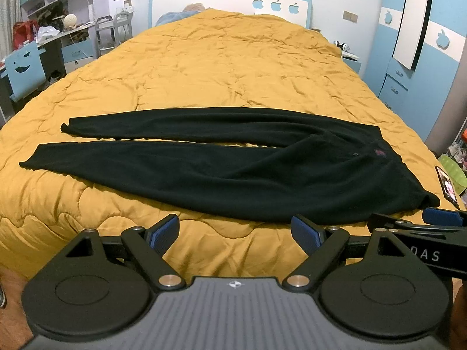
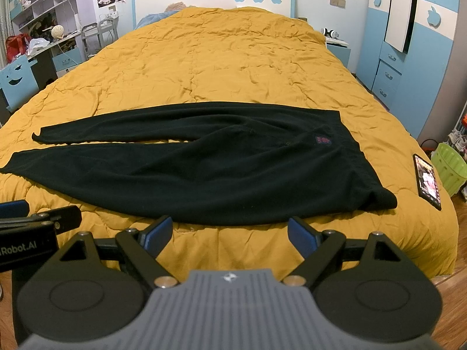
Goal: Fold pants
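Black pants (image 1: 221,172) lie flat across the yellow quilt (image 1: 233,67), waistband to the right, both legs stretched left with a narrow gap between them. They also show in the right wrist view (image 2: 204,169), with a small red label near the waistband. My left gripper (image 1: 235,230) is open and empty, just in front of the pants' near edge. My right gripper (image 2: 230,232) is open and empty, near the same edge toward the waistband. The right gripper's tip shows at the right of the left wrist view (image 1: 437,218).
A phone (image 2: 427,180) lies on the quilt's right edge, beside a green basket (image 2: 449,169) on the floor. A cluttered desk and shelves (image 1: 52,29) stand at the left. A blue wardrobe (image 2: 408,43) stands at the right. The headboard (image 2: 213,0) is at the far end.
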Motion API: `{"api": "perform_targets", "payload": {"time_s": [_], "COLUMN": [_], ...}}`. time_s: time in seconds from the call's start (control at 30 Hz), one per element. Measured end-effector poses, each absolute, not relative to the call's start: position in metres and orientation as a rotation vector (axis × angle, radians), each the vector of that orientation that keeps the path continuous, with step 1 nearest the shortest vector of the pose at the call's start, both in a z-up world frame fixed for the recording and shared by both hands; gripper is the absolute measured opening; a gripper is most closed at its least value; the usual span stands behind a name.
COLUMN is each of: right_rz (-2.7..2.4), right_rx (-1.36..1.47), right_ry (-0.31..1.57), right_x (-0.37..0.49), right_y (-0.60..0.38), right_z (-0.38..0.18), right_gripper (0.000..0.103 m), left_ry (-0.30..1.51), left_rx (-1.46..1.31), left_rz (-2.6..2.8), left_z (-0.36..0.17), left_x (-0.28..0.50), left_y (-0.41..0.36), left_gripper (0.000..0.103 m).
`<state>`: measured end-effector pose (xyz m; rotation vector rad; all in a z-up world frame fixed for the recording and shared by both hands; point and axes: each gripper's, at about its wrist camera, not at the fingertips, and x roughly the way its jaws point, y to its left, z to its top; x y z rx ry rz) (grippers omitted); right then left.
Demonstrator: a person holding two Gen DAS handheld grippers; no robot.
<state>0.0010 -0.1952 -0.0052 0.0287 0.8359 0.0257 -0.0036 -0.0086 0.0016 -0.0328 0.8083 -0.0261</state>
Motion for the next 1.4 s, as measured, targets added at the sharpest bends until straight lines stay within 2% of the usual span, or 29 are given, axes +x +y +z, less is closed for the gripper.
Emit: {"api": "perform_targets", "payload": {"time_s": [0.93,1.1,1.4], "right_rz": [0.021,0.037,-0.028], "right_rx": [0.029,0.044,0.055], "right_ry": [0.833,0.785,0.761], "right_x": [0.002,0.005,0.037], "right_y": [-0.196,-0.206,-0.269], "right_z": [-0.004,-0.005,-0.05], "right_gripper": [0.082,0.082,0.082], "left_ry": [0.808,0.803,0.801], "left_rx": [-0.032,-0.039,-0.108], "left_rz": [-0.028,-0.026,0.031], "left_z": [0.002,0.001,-0.021], "left_x": [-0.003,0.003,0.038], "left_y": [-0.009,-0.007,0.043], "left_gripper": [0.101,0.101,0.101]}}
